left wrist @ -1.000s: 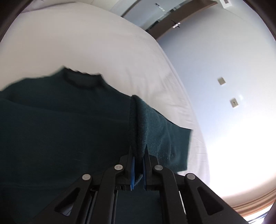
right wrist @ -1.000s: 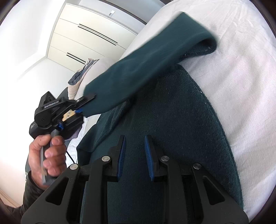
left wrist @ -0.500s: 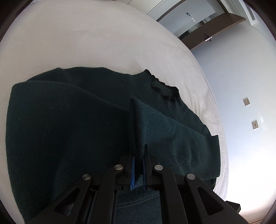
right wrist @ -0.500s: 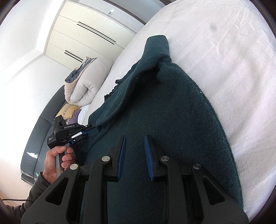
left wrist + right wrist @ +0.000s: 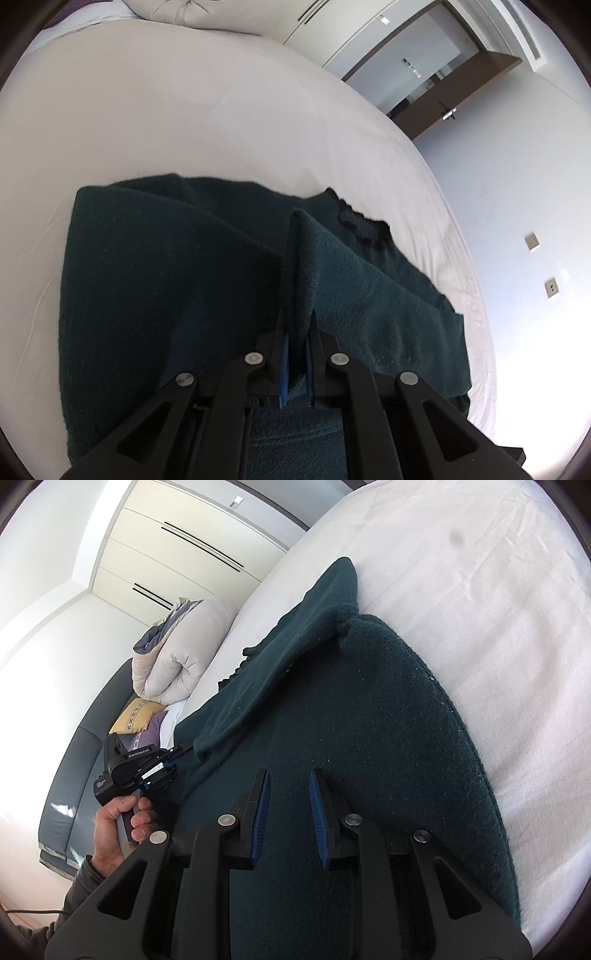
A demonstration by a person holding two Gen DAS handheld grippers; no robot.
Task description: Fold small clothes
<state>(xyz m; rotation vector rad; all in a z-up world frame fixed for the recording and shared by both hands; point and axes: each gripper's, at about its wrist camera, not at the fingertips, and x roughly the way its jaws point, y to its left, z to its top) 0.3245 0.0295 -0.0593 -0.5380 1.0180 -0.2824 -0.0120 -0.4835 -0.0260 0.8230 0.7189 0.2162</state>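
Note:
A dark green knit sweater (image 5: 155, 280) lies spread on a white bed (image 5: 184, 110); it also shows in the right wrist view (image 5: 369, 720). My left gripper (image 5: 295, 325) is shut on the cuff of a sleeve (image 5: 351, 295) that is folded across the sweater's body. In the right wrist view the left gripper (image 5: 177, 755) holds that sleeve end (image 5: 210, 738) low over the sweater. My right gripper (image 5: 288, 794) is open and empty, hovering just above the sweater's body. The collar (image 5: 362, 229) points toward the far side.
A rolled beige duvet (image 5: 177, 657) and a yellow pillow (image 5: 133, 716) lie at the head of the bed by a grey headboard (image 5: 70, 760). White wardrobes (image 5: 177, 550) stand behind. A wall with sockets (image 5: 532, 242) and a doorway (image 5: 436, 92) are beyond the bed.
My left gripper has carried the sleeve from raised in the air down across the sweater's body. The right gripper has stayed open and still over the sweater.

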